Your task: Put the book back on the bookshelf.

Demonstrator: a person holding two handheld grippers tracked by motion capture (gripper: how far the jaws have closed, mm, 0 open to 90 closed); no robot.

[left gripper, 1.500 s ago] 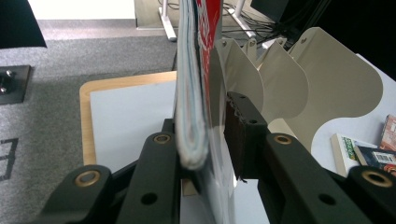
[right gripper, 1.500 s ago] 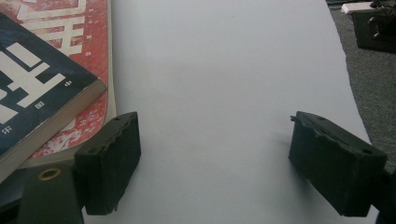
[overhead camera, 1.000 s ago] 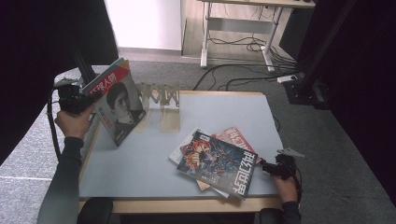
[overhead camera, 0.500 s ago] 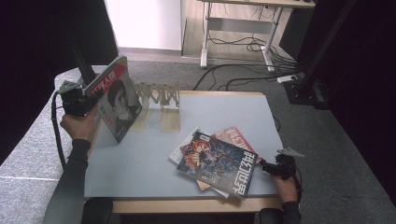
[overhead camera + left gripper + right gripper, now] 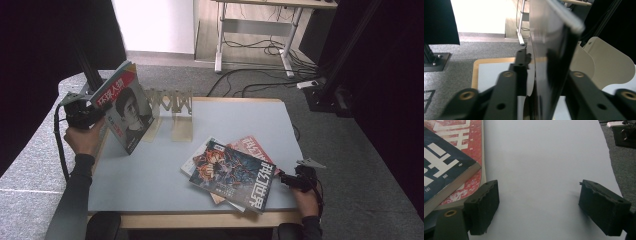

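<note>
High view: portrait magazine (image 5: pixel 125 112) upright at table's (image 5: pixel 160 175) far-left corner, leaning toward wooden rack (image 5: pixel 172 102), more upright than second ago. Left gripper (image 5: pixel 87 114) jaws just opening, magazine edge between them, grip slackening: release into rack judged near. Right gripper (image 5: pixel 286 179) jaws apart, empty, beside magazine pile (image 5: pixel 232 172) at near-right edge.

Magazine (image 5: pixel 125 110) upright left of rack (image 5: pixel 170 102); stack (image 5: pixel 232 172) right.

left gripper (image 5: pixel 102 107) just opening; right gripper (image 5: pixel 539 207) spread wide
</note>
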